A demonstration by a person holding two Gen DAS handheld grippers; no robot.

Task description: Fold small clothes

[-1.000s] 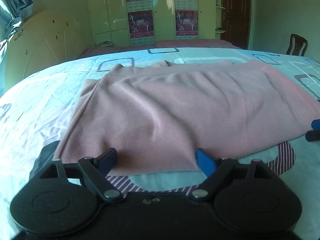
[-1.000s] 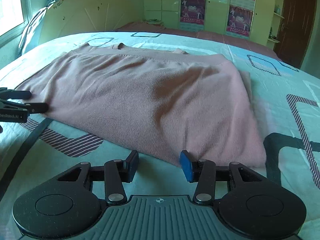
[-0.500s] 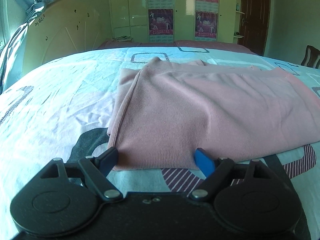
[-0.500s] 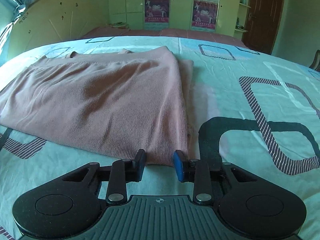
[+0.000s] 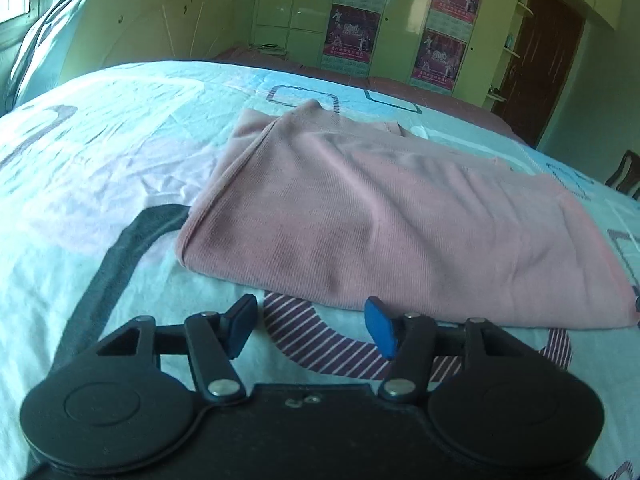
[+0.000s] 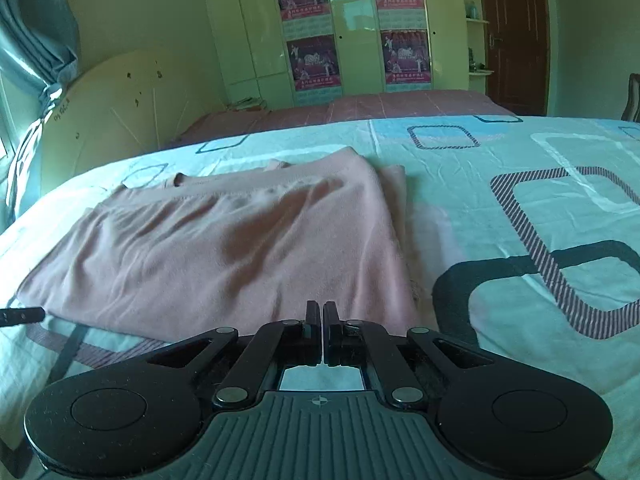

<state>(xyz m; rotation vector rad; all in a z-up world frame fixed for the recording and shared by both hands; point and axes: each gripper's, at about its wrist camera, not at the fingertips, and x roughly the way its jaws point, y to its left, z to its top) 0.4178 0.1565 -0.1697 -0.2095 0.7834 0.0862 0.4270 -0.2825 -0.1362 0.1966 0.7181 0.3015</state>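
Note:
A pink knit garment [image 5: 380, 216] lies folded flat on the bed; it also shows in the right wrist view [image 6: 224, 248]. My left gripper [image 5: 310, 326] is open and empty, just short of the garment's near edge toward its left corner. My right gripper [image 6: 322, 322] is shut at the garment's near edge by its right corner; the pads meet over the hem, and I cannot tell whether cloth is pinched between them. The left gripper's fingertip [image 6: 22, 315] shows at the left edge of the right wrist view.
The bed has a light blue sheet [image 6: 520, 208] with dark and striped rounded squares. A pale headboard [image 6: 120, 100] stands at the far left, a wardrobe with posters [image 6: 352, 28] behind, a brown door [image 6: 516, 36] and a chair [image 5: 624, 172] at the right.
The right gripper's jaws closed at the garment's near right corner. The left gripper drew back a little from the hem, tilted, and stayed open.

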